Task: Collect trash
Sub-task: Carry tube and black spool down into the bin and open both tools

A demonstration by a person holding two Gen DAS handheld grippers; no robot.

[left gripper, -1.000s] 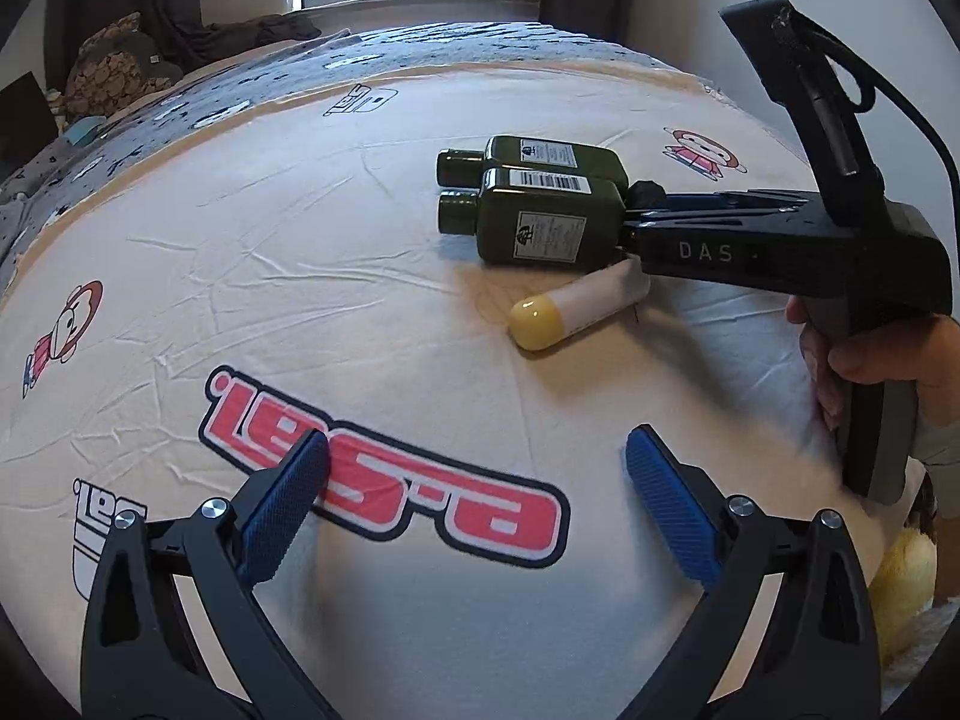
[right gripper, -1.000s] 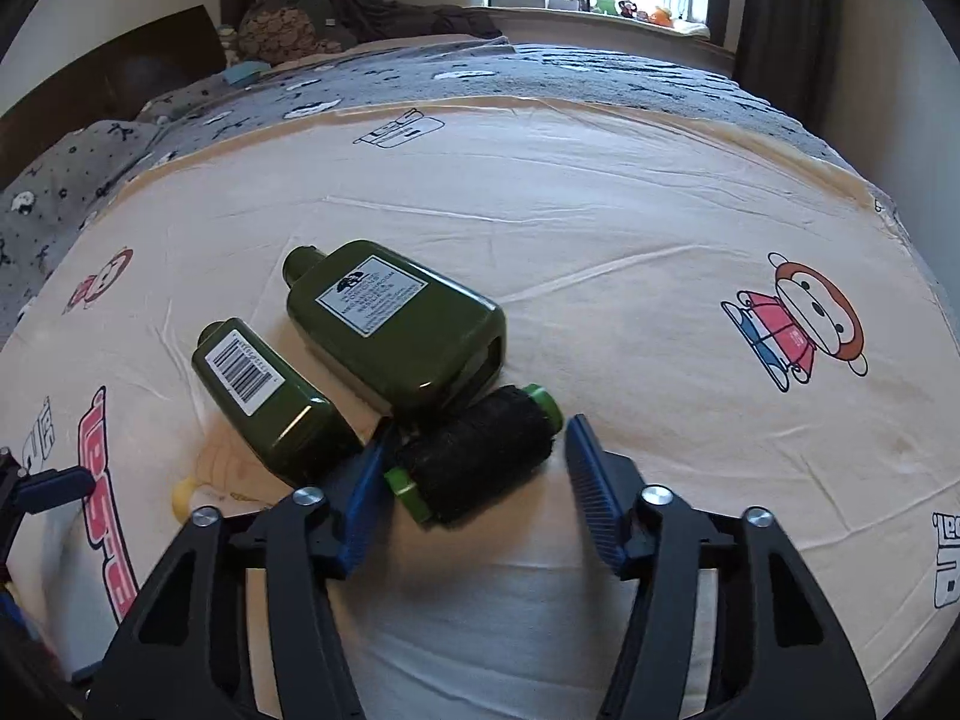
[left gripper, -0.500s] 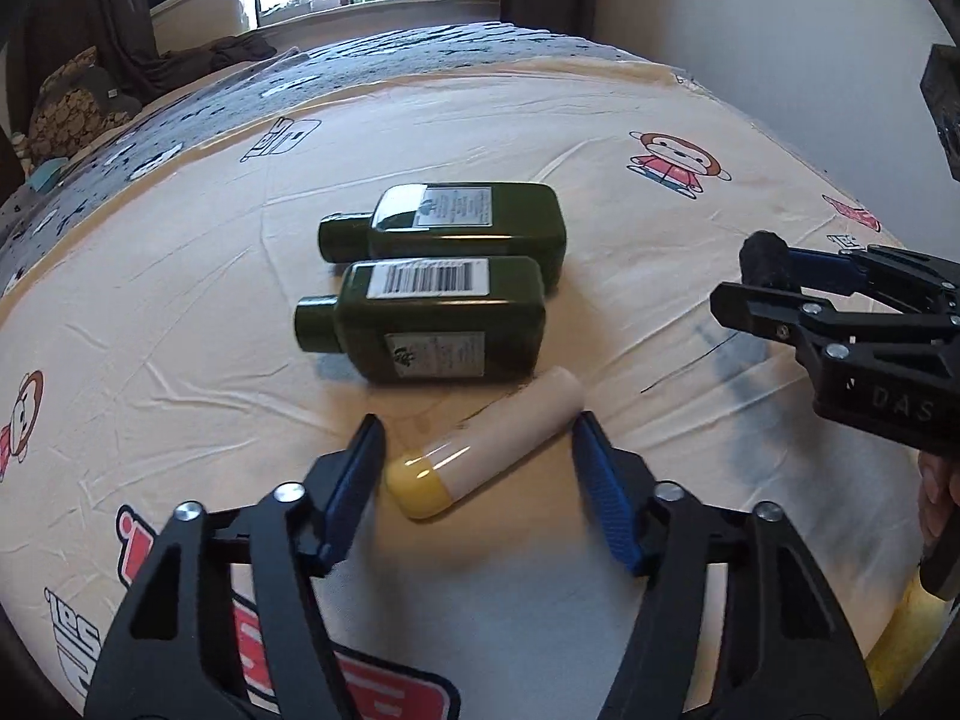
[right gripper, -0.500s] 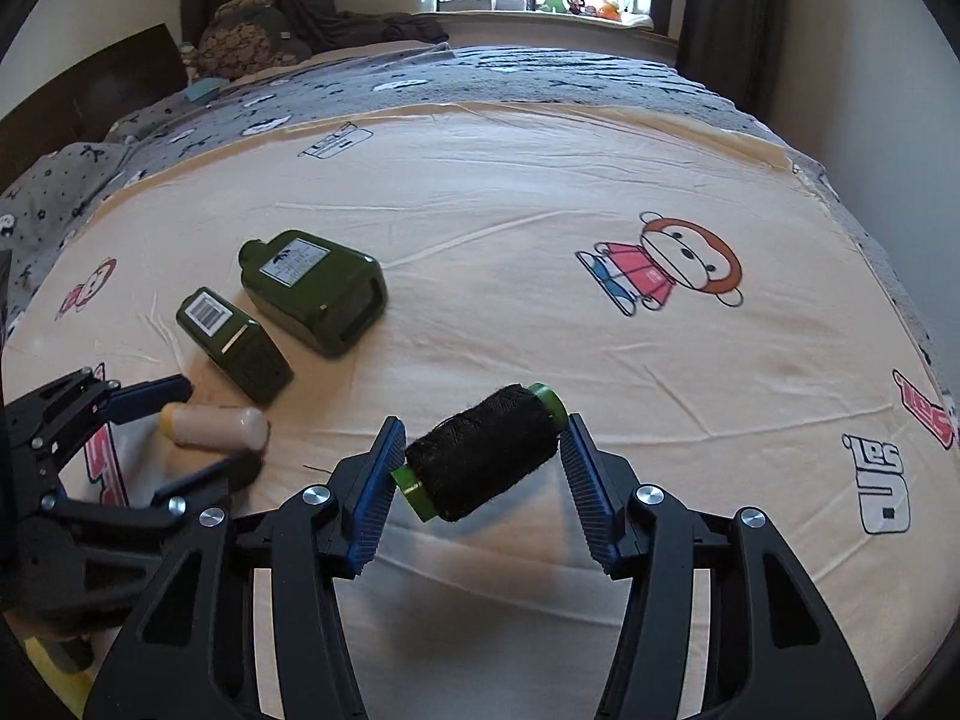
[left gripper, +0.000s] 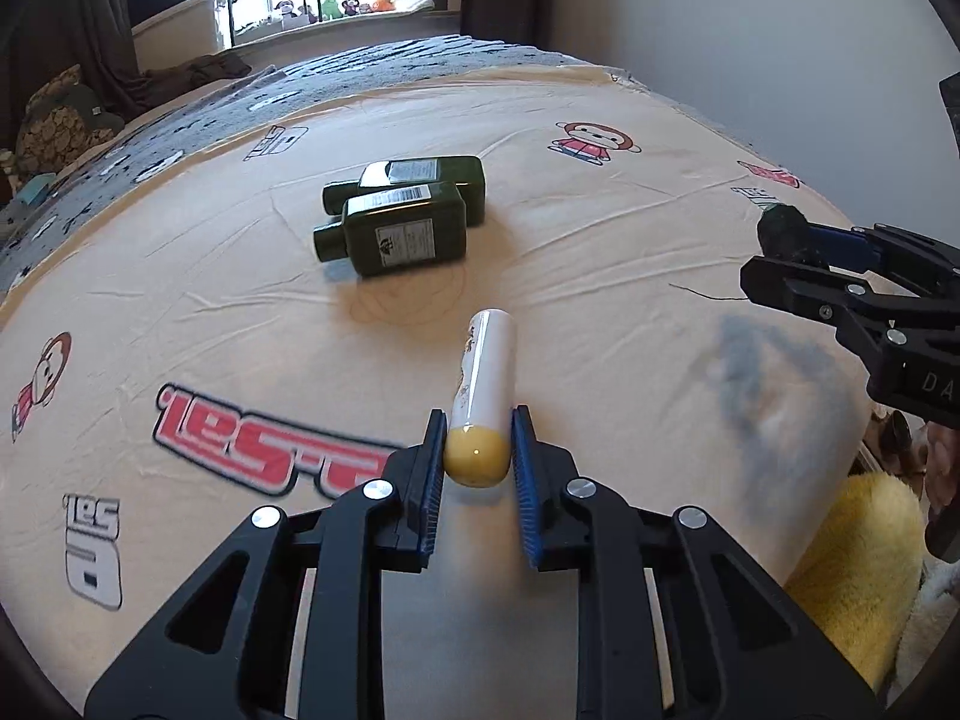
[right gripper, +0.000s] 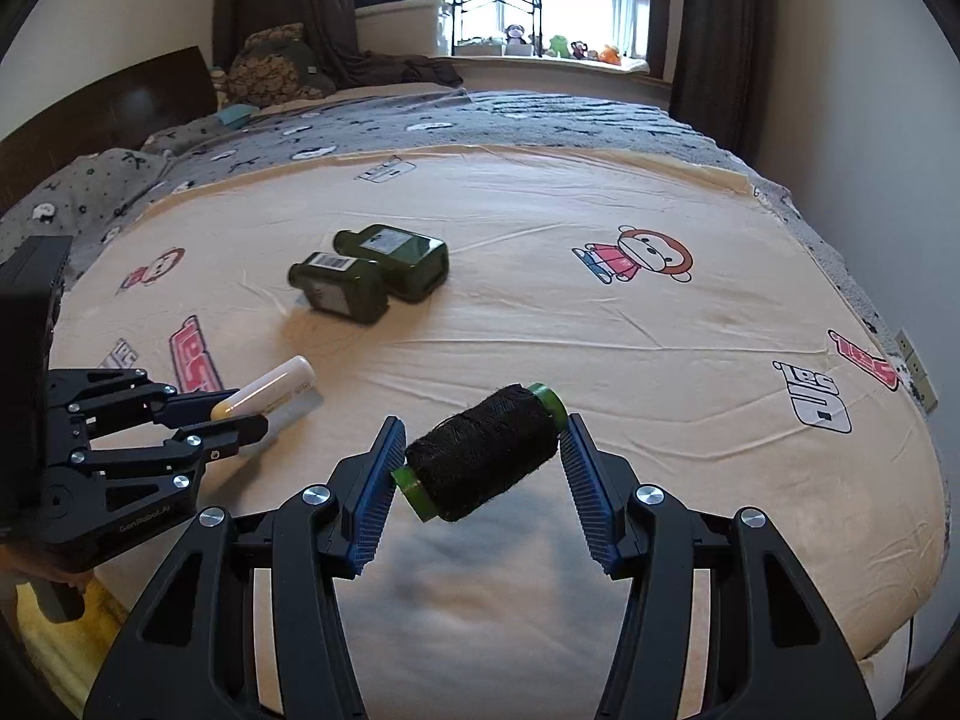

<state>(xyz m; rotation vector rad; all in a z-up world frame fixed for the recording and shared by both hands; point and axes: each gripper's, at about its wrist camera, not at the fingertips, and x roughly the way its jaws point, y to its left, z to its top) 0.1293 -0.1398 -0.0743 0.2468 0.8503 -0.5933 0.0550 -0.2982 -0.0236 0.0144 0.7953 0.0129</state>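
Observation:
My left gripper (left gripper: 477, 435) is shut on a white tube with a yellow cap (left gripper: 485, 384), gripping it at the cap end and holding it above the bed. The tube also shows in the right wrist view (right gripper: 270, 389). My right gripper (right gripper: 480, 450) is shut on a spool of black thread with green ends (right gripper: 483, 450), lifted off the sheet; it shows at the right edge of the left wrist view (left gripper: 780, 231). Two dark green bottles (left gripper: 402, 219) lie side by side on the cream sheet (left gripper: 600, 276), beyond both grippers.
The cream sheet with cartoon prints covers a bed over a grey blanket (right gripper: 480, 120). A headboard (right gripper: 90, 102) and pillows stand at the far left. A yellow plush thing (left gripper: 852, 564) lies at the bed's near right edge. A wall (left gripper: 750, 30) runs along the right.
My left gripper has closed on the tube and lifted it clear of the bottles. My right gripper has carried the spool further back and up, away from the bottles.

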